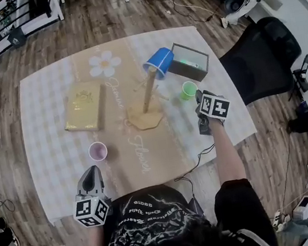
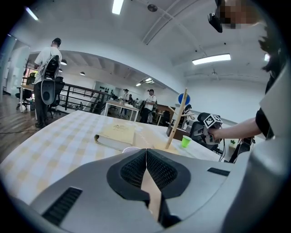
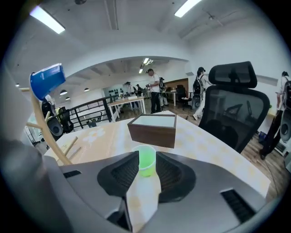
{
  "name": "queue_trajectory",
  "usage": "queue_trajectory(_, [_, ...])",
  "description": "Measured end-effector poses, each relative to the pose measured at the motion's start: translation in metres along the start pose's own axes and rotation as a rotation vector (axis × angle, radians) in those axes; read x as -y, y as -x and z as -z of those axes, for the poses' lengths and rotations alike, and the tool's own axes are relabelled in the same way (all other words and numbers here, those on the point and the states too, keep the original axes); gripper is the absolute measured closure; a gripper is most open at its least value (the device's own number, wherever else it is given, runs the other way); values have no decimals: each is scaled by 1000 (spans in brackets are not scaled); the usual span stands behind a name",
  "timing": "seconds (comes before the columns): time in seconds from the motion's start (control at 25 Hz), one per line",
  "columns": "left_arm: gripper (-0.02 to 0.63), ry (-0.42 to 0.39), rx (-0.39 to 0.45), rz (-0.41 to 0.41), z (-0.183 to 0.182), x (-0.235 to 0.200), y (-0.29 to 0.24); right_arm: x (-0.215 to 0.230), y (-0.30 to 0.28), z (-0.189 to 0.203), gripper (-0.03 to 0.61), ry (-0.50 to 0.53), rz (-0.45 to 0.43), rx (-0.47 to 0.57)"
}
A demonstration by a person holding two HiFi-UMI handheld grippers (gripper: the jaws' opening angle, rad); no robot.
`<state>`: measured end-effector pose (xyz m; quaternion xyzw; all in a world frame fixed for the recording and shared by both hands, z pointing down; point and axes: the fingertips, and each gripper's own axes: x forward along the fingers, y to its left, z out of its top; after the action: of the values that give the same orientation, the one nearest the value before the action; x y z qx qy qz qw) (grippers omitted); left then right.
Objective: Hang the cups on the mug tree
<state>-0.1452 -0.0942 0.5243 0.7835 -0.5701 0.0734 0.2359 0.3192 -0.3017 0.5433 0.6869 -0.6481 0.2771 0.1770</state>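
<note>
Table (image 1: 44,125) under a pale checked cloth, near edge cut off behind a dark printed shirt (image 1: 158,223). Off the far right corner, a black office chair (image 1: 260,62), partly out of sight past the table edge. On the cloth, left of middle, a flat golden book (image 1: 84,105); farther right, an open dark box (image 1: 189,62), contents not readable. Between them the mug tree (image 1: 148,94), wooden, slanted in every view, with a blue cup (image 1: 159,62) hung tilted at the top, the peg under it hidden. Left gripper (image 2: 146,159) low at the near edge, pads pressed together on nothing. Just beyond it a lilac cup (image 1: 98,151), only its rim showing over the gripper body in the left gripper view. Right gripper (image 3: 146,178) parted, with the green cup (image 1: 188,90) upright on the cloth in the gap at the tips, near the box. Contact between pads and cup wall not clear.
</note>
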Motion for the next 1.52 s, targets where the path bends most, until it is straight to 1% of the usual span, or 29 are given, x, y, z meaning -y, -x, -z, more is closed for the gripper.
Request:
queue_trajectory(0.08, [592, -7, -12, -9, -1, 1, -3, 9, -16, 0, 436, -29, -4, -35])
queue_trajectory(0.12, [592, -11, -19, -14, -1, 1, -4, 12, -23, 0, 434, -44, -6, -49])
queue_trajectory(0.24, [592, -25, -39, -29, 2, 0, -8, 21, -43, 5, 437, -94, -17, -89])
queue_trajectory(0.36, [594, -37, -53, -29, 4, 1, -13, 28, -57, 11, 445, -123, -21, -122])
queue_trajectory(0.56, [592, -17, -74, -35, 9, -2, -20, 27, -69, 17, 450, -177, -53, -151])
queue_trajectory(0.6, [592, -14, -75, -37, 10, -2, -20, 26, -70, 16, 466, -181, -57, -151])
queue_trajectory(0.68, [592, -14, -76, -38, 10, -1, -20, 25, -71, 16, 523, -178, -54, -153])
queue_trajectory(0.8, [592, -19, -76, -40, 10, -1, -20, 24, -71, 18, 548, -173, -51, -157])
queue_trajectory(0.88, [592, -18, -73, -41, 10, -1, -19, 24, -70, 18, 548, -177, -47, -155])
queue_trajectory(1.04, [594, -12, -67, -39, 9, -2, -18, 22, -63, 12, 549, -183, -39, -124])
queue_trajectory(1.24, [592, -8, -60, -29, 9, 0, -18, 18, -44, -5, 551, -159, 4, -37])
queue_trajectory(1.52, [592, 0, -46, -18, 7, 1, -14, -9, 6, -23, 551, -80, 48, 85])
